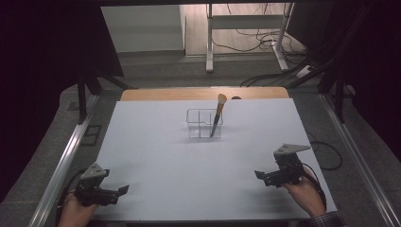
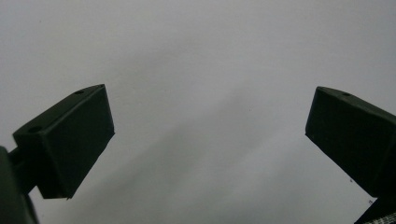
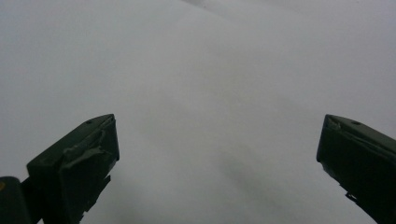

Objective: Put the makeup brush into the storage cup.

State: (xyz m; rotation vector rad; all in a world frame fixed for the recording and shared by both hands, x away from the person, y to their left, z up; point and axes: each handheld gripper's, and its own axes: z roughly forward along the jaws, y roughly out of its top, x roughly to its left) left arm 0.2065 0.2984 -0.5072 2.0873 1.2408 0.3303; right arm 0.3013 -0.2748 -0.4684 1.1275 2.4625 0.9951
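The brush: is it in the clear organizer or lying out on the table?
In. The brush stands leaning in the right compartment of the clear organizer, bristle head up above the rim, handle tip down inside.

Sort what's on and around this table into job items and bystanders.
Job items: makeup brush, clear divided organizer, left tool, right tool.
Bystanders: wooden board at the table's far edge, floor cables, metal desk frame behind.

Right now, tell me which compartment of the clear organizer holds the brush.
The right-hand compartment of the clear organizer, as the high view shows it: the brush stands tilted there, bristles up. The left-hand compartment beside it holds nothing.
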